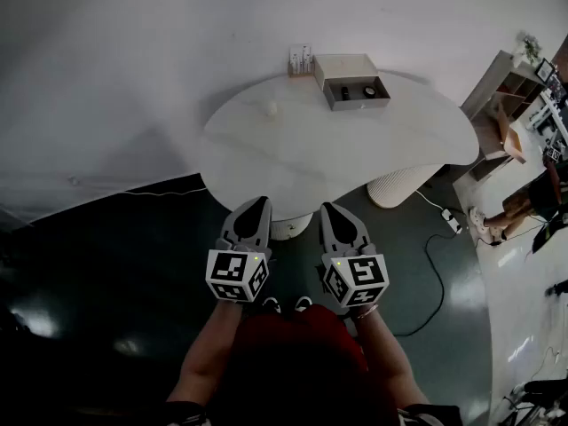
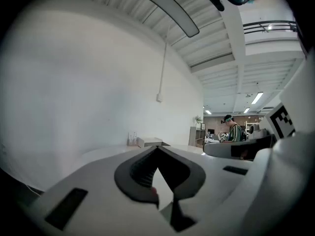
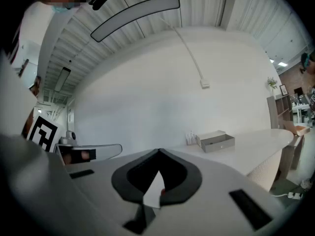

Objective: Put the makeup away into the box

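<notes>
Left gripper and right gripper held level off near edge of tabletop, jaws closed tip to tip, empty. Open box at far edge, two dark makeup pieces inside; small pale item toward left edge.

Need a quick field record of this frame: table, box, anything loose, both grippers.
table: white, rounded
box: grey, open, at the table's far edge, lid tipped back
box contents: dark items, too small to identify
holder: small clear stand just left of the box
loose: small white object on the table, left of the box and apart from it
left gripper: shut, empty, held near the person
right gripper: shut, empty, beside the left one
</notes>
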Motion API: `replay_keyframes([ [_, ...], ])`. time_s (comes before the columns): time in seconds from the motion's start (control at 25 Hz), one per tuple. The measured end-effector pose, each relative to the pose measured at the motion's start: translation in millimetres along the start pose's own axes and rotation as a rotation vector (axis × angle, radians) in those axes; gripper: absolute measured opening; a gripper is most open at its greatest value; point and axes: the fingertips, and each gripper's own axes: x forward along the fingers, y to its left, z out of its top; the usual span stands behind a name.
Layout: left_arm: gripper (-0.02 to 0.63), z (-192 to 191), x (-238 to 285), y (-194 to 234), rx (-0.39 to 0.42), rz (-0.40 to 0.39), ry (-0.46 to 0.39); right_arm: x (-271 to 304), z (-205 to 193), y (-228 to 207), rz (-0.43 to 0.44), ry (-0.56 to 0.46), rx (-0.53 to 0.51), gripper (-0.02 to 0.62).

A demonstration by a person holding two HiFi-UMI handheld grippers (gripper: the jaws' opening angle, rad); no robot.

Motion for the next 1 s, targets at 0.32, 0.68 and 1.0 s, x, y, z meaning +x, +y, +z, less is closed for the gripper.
replay_keyframes([
  [0.32,0.021,-2,-2,-13,0.01,-0.001,0.012,-11,0,-4,-0.002,-0.002,0.005,0.012],
  [0.68,0.021,-5,2,-17,-0.002,0.037,0.013,-12,3,-18,-0.01,-0.015,0.018,0.012],
  [1.0,0.021,-6,7,-22,0.001,0.07,0.015,-13,5,-29,0.013,-0.017,0.025,0.012],
])
